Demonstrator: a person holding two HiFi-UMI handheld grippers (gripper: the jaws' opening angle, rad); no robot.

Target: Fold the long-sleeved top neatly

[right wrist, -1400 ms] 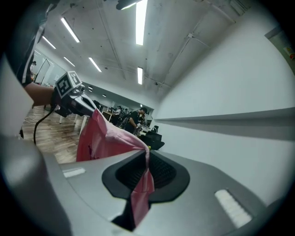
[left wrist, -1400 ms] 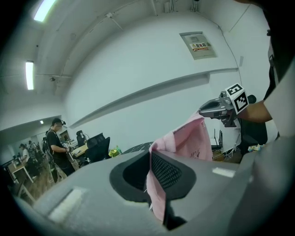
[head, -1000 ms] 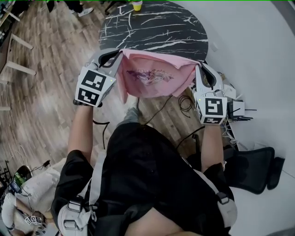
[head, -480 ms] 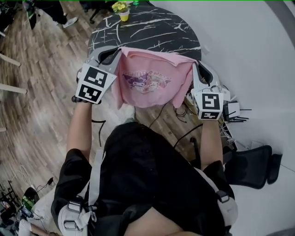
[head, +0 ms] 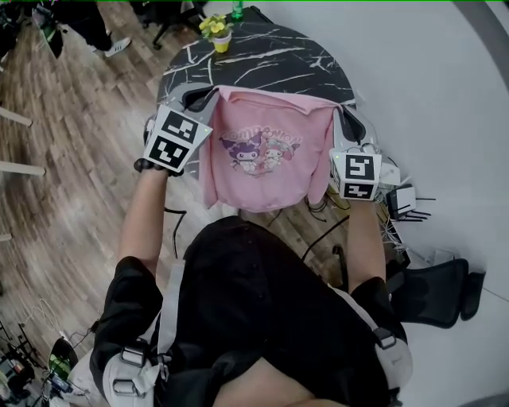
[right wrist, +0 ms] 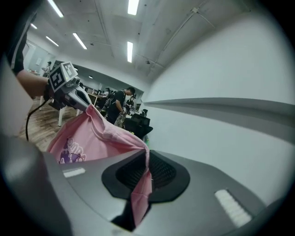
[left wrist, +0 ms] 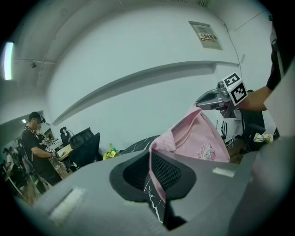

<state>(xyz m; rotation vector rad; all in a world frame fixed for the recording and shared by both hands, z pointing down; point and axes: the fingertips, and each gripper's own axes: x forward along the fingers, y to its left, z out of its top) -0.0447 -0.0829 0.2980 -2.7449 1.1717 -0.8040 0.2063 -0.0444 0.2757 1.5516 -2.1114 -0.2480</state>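
Observation:
A pink long-sleeved top (head: 258, 159) with a cartoon print hangs stretched between my two grippers, print side up towards me. It hangs in the air just in front of the round black marble table (head: 270, 60). My left gripper (head: 208, 97) is shut on its upper left edge and my right gripper (head: 340, 113) on its upper right edge. In the left gripper view the pink fabric (left wrist: 198, 138) runs out from the shut left gripper (left wrist: 156, 159) towards the right gripper (left wrist: 216, 99). The right gripper view shows the top (right wrist: 87, 133) pinched in the right gripper (right wrist: 146, 161).
A small pot of yellow flowers (head: 219, 32) and a green bottle (head: 237, 9) stand at the table's far edge. Cables and a power strip (head: 398, 199) lie on the wooden floor at the right, beside a black office chair (head: 433, 290). A white wall rises on the right.
Both grippers have carried the top forward towards the table. The top has spread out wider and its print now shows in full.

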